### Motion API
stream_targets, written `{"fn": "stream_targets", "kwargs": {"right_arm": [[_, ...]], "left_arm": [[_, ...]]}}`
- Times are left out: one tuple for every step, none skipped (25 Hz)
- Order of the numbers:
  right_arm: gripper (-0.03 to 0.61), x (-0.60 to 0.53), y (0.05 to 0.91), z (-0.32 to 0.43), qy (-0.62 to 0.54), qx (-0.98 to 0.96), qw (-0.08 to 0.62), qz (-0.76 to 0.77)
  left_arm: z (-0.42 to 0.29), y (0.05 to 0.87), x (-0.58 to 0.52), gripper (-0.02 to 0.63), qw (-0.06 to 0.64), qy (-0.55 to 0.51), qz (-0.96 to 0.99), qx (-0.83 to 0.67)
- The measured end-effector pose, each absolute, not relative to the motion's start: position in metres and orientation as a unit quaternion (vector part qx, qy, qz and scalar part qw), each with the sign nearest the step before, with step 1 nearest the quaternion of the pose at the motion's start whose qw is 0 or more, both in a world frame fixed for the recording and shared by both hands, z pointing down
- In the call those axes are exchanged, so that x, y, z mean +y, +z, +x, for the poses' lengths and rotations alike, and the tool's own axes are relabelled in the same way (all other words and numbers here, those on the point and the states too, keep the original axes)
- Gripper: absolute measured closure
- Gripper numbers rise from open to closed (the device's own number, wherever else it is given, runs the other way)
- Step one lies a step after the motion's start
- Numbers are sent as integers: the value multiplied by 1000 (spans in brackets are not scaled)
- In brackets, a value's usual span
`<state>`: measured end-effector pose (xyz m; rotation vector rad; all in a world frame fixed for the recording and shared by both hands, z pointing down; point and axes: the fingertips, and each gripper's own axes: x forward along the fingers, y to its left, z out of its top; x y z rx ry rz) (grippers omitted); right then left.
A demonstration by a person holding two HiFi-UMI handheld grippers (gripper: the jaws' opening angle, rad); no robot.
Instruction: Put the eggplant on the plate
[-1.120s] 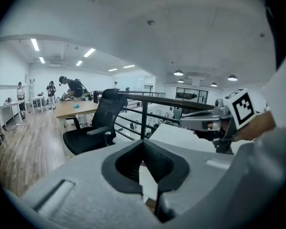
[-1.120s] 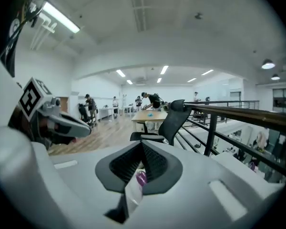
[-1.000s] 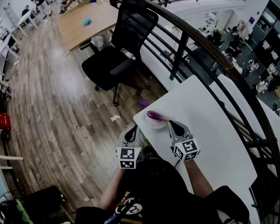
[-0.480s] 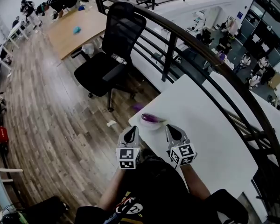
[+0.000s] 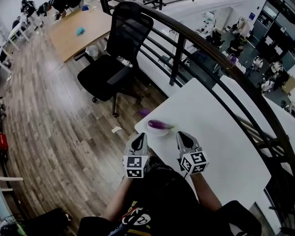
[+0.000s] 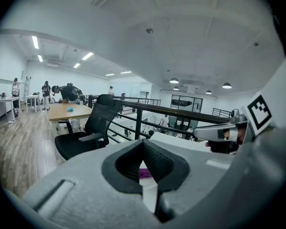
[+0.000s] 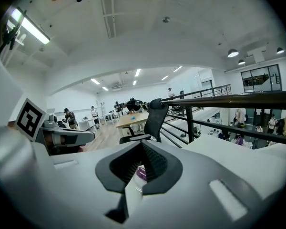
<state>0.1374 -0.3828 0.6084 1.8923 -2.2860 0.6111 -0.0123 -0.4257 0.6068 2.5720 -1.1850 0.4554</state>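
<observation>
A purple eggplant (image 5: 160, 124) lies on a small white plate (image 5: 154, 130) at the near left corner of the white table (image 5: 211, 127). Both grippers hover short of it, close to the person's body. My left gripper (image 5: 138, 138) is off the table's corner, its jaws shut and empty. To the right, my right gripper (image 5: 182, 137) hangs over the table's front edge, also shut with nothing in it. Through the slit under the closed tips, the left gripper view shows a sliver of eggplant (image 6: 144, 173), and so does the right gripper view (image 7: 141, 174).
A black office chair (image 5: 119, 58) stands on the wooden floor beyond the table corner. A dark railing (image 5: 196, 45) curves along the table's far side. A wooden table (image 5: 81, 28) with people around it is far off at the upper left.
The head view has shifted a little. My right gripper has drifted slightly sideways. The eggplant stays on the plate and the left gripper has held still.
</observation>
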Motion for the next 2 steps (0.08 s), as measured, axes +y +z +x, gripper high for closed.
{"fn": "stream_targets", "kwargs": {"right_arm": [[577, -383, 609, 137, 200, -754, 56, 623], [577, -383, 609, 137, 199, -755, 57, 622]], "left_arm": [[-12, 607, -425, 609, 136, 157, 888, -409], [-12, 607, -425, 609, 136, 157, 888, -410]]}}
